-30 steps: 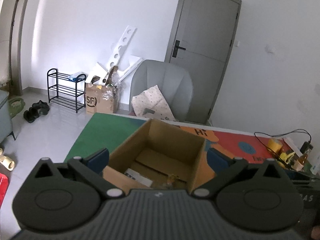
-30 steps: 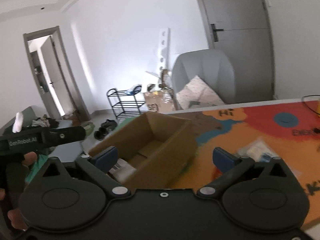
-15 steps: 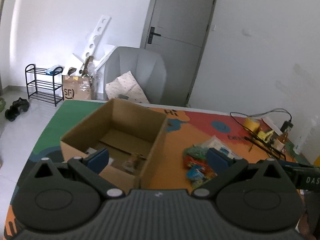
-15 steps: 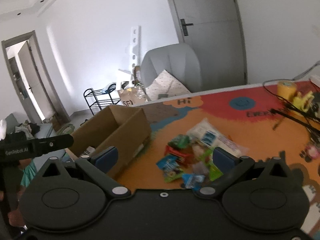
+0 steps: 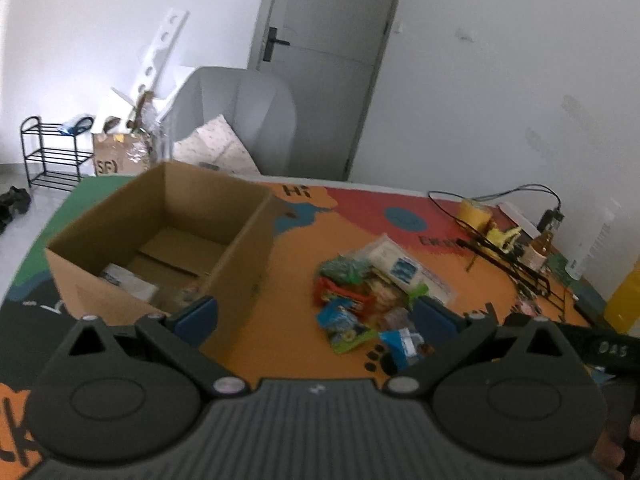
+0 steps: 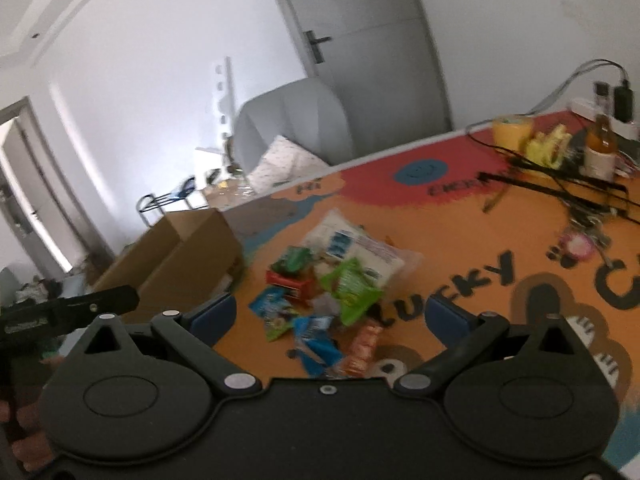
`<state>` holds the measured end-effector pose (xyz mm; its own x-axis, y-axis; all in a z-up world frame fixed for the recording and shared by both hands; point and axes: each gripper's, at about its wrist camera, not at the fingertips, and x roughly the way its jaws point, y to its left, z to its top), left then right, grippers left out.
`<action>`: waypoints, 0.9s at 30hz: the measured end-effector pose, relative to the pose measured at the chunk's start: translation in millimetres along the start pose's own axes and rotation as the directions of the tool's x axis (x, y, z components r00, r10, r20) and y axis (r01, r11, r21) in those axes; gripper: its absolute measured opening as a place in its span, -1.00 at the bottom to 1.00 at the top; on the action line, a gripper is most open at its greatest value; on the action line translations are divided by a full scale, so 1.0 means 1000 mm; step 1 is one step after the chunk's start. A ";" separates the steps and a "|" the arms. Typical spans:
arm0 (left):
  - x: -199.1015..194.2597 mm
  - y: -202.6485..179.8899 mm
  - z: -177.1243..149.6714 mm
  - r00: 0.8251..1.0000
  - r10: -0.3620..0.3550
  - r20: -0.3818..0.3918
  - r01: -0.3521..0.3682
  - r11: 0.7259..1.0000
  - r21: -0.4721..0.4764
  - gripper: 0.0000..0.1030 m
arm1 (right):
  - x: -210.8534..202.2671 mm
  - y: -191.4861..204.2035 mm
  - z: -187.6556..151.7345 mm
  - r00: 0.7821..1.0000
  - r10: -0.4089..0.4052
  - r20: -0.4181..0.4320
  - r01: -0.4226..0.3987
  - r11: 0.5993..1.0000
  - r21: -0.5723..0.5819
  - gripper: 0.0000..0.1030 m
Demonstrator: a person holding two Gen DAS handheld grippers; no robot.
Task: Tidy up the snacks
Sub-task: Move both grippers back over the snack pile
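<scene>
Snacks (image 6: 320,292) mostly lay heaped on the table (image 6: 480,240); the cardboard box (image 5: 160,240) held only a few items. Left claw (image 5: 314,314) and right claw (image 6: 328,314) were both spread wide, gripping nothing.

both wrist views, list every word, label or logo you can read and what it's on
"SF" on the brown box on the floor by the chair.
"Hi" on the table mat.
"LUCKY" on the mat's near part.
"DAS", partly cut off, on the right gripper as the left wrist view sees it.
Too blurred to read: the word under the blue smiley, the snack packets, the print on the left gripper.
</scene>
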<state>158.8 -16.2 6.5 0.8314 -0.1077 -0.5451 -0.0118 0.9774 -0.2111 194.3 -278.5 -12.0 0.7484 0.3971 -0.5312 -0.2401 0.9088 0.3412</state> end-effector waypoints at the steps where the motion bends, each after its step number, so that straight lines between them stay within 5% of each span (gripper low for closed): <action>1: 0.003 -0.002 -0.001 1.000 -0.008 -0.005 0.008 1.000 0.003 0.99 | 0.002 -0.002 -0.003 1.000 -0.016 -0.002 0.016 1.000 0.004 0.97; 21: 0.066 -0.035 -0.013 0.994 -0.088 -0.071 0.091 0.995 0.040 0.76 | 0.053 -0.017 -0.031 0.990 -0.119 -0.069 0.124 0.989 0.078 0.31; 27: 0.087 -0.036 -0.013 0.993 -0.081 -0.090 0.084 0.996 0.026 0.67 | 0.070 -0.021 -0.035 0.983 -0.131 -0.132 0.142 0.987 0.080 -0.30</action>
<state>224.0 -62.8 -43.8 0.7762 -0.2024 -0.5972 0.0723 0.9694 -0.2346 230.5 -265.5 -83.5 0.6850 0.2881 -0.6692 -0.0806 0.9428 0.3234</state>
